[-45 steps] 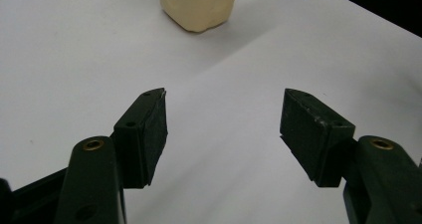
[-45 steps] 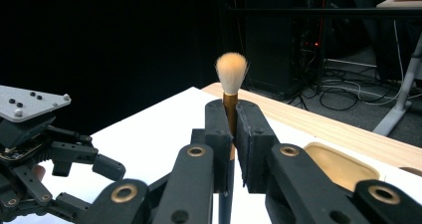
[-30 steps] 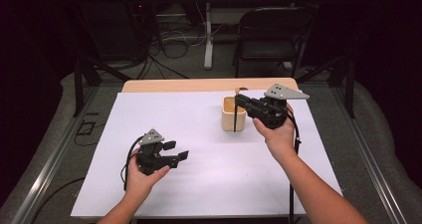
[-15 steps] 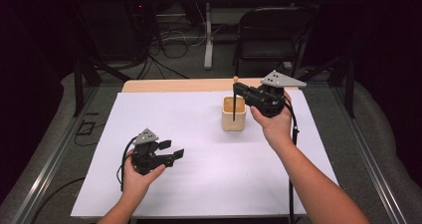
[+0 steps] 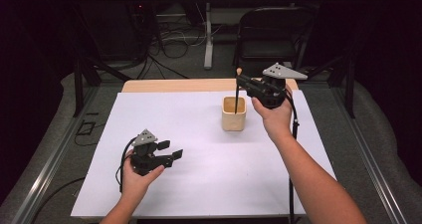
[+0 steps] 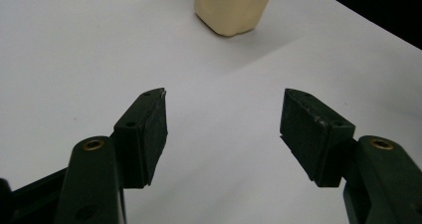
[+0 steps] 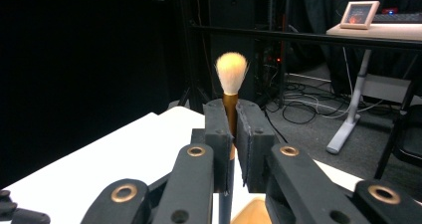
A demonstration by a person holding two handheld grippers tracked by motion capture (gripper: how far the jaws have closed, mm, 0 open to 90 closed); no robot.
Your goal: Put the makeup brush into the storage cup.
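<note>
From the right gripper view, the brush (image 7: pixel 231 84) has its handle swallowed between the pressed pads, and the lower end runs off the bottom edge beside a sliver of the wooden cup (image 7: pixel 249 214). In the high view the brush tip is too small to make out, and in the left gripper view the cup's top is cut off by the upper edge.

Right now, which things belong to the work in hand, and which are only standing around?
Part of the work:
- brush, clamped upright in the right claw
- wooden cup below it
- left claw, open and holding nothing

Only standing around:
- folding chair
- floor cables
- picture frame
</note>
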